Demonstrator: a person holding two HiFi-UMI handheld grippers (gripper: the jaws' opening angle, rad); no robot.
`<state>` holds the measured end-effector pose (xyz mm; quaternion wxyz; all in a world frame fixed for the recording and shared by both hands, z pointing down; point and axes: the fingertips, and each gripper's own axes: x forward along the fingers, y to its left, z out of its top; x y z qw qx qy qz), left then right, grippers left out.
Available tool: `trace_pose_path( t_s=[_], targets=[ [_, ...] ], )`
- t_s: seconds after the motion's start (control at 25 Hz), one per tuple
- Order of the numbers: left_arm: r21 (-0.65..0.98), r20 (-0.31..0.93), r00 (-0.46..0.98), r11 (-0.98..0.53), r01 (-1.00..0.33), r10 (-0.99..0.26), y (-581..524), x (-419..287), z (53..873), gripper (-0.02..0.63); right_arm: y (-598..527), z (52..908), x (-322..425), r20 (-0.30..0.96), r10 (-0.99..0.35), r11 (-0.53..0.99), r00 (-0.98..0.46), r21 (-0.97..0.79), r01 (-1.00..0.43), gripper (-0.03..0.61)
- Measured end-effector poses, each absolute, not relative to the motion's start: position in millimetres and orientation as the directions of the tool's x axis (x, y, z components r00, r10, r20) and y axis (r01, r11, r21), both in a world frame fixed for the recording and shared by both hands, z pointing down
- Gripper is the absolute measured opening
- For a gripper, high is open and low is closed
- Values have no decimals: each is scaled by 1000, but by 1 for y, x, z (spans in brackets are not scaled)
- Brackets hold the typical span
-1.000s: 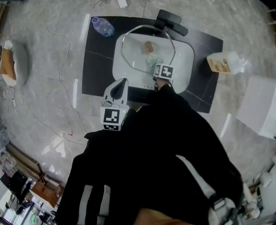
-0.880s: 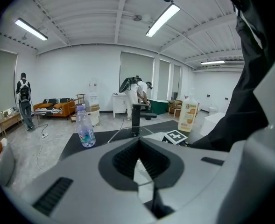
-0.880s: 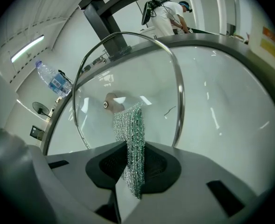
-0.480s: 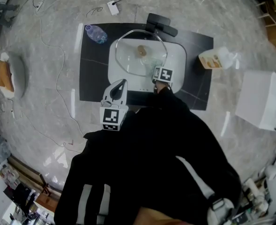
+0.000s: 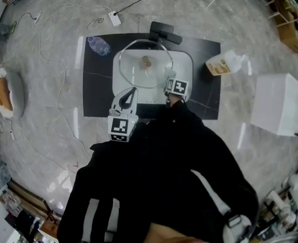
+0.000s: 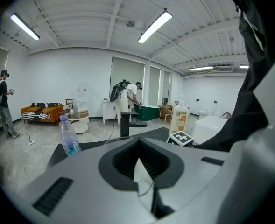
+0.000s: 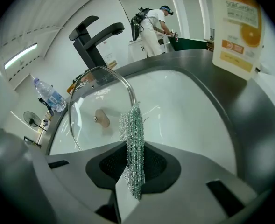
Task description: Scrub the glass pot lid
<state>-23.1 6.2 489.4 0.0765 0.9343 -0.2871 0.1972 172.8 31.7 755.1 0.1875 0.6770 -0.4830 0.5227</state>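
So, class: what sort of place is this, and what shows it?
Probably a test studio or lab, not a home kitchen: a white sink with a black tap sits in a lone counter on open floor, with an orange sofa under strip lights.

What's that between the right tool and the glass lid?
A green mesh scrubber, clamped in the right tool, reaches to the rim of the lid; the right gripper view shows it.
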Motion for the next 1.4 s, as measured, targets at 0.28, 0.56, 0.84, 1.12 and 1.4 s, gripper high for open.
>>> trace_pose_path(
  t_s=[0.28, 0.56, 0.84, 1.12, 1.4],
  targets=[
    [39, 377, 778, -831, -555, -502, 1, -13, 479, 2, 39, 733, 186, 861, -509, -480, 2, -282, -831, 66],
    [48, 353, 792, -835, -548, -499, -4, -3, 474, 2, 40, 698, 197, 797, -604, -469, -6, -362, -806, 66],
    [57, 335, 800, -837, -545, -498, -10, 7, 462, 2, 31, 648, 194, 687, -727, -386, -1, -410, -826, 66],
    [69, 323, 802, -833, -549, -502, -16, 15, 455, 2, 12, 575, 190, 540, -842, -245, 10, -365, -898, 66],
    [78, 314, 794, -820, -567, -520, -26, 16, 448, 2, 2, 522, 174, 413, -911, -129, -19, -327, -936, 66]
  ],
)
